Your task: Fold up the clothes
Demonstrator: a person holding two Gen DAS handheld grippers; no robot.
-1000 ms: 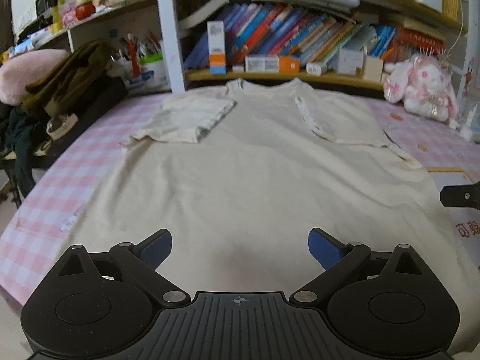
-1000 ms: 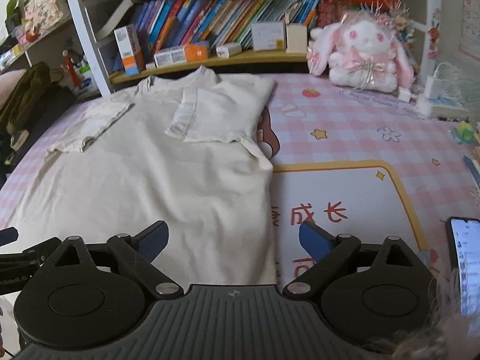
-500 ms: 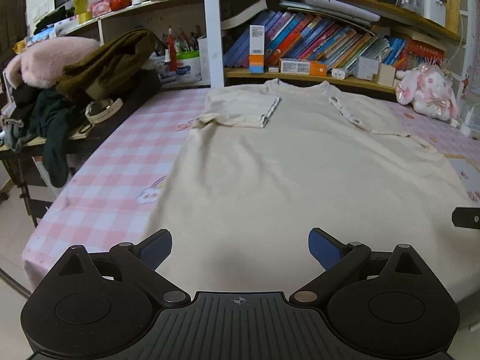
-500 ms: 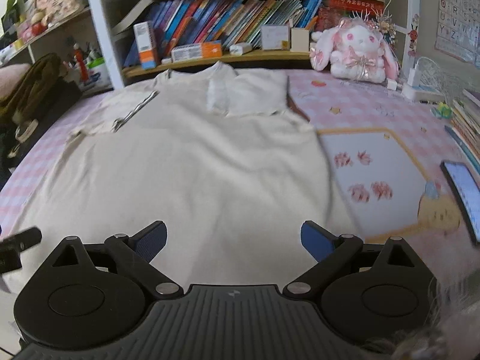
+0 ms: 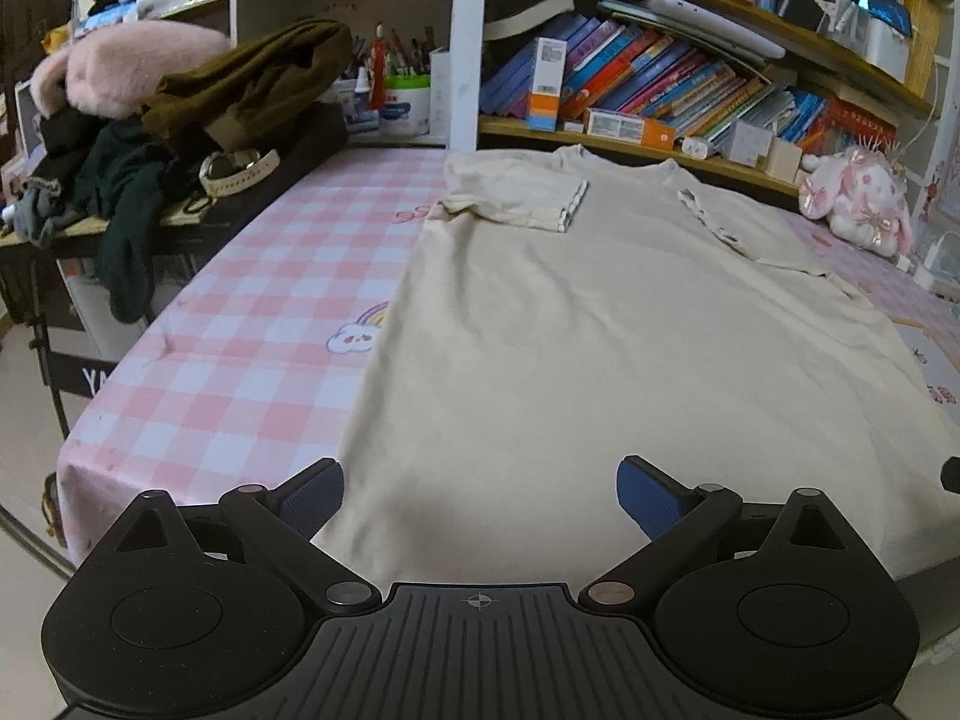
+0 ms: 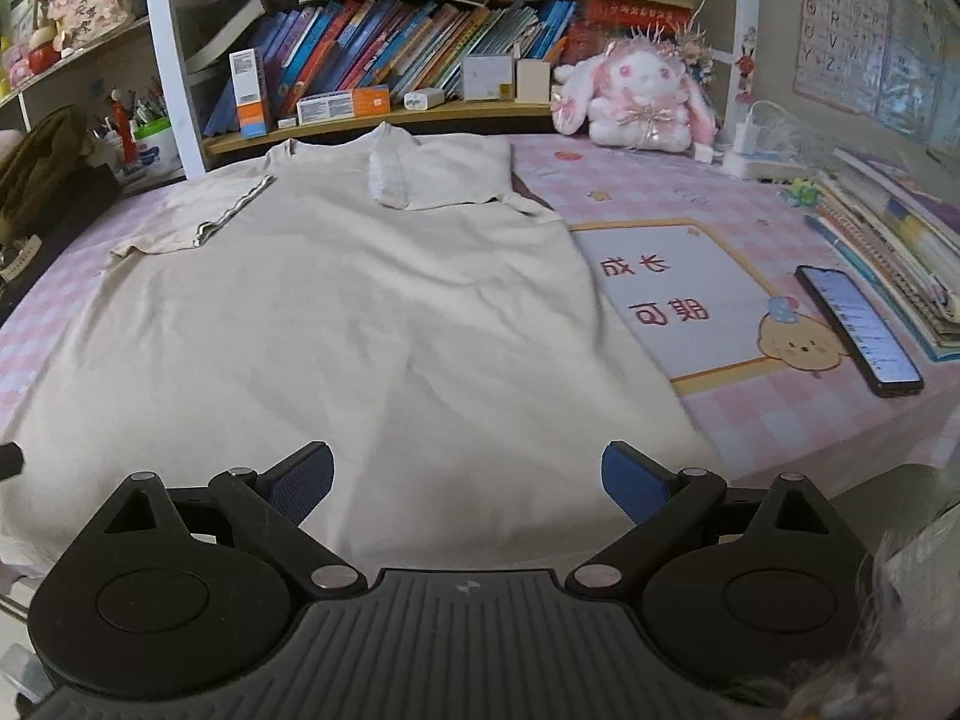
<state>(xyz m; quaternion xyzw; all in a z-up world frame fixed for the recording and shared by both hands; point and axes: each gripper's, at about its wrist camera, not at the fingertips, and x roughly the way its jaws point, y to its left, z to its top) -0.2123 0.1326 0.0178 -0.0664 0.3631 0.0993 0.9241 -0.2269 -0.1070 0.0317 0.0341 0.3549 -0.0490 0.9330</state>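
Observation:
A cream T-shirt [image 5: 600, 324] [image 6: 336, 324] lies flat on the pink checked table, collar toward the bookshelf, with both short sleeves folded inward over the chest. Its hem hangs near the table's front edge. My left gripper [image 5: 480, 498] hovers open just above the hem's left part, blue pads wide apart with nothing between them. Over the hem's right part, my right gripper [image 6: 465, 483] also stands open and empty. Neither gripper touches the cloth as far as I can see.
A heap of dark and pink clothes [image 5: 168, 138] sits on a side stand at the left. A bookshelf [image 6: 390, 60] runs along the back with a pink plush rabbit [image 6: 636, 96]. A phone [image 6: 858, 330], stacked books and a printed mat [image 6: 684, 294] lie to the right.
Both grippers have drawn back toward the table's front edge and spread slightly apart, so more of the shirt and table shows. The shirt itself has not moved; both stay open.

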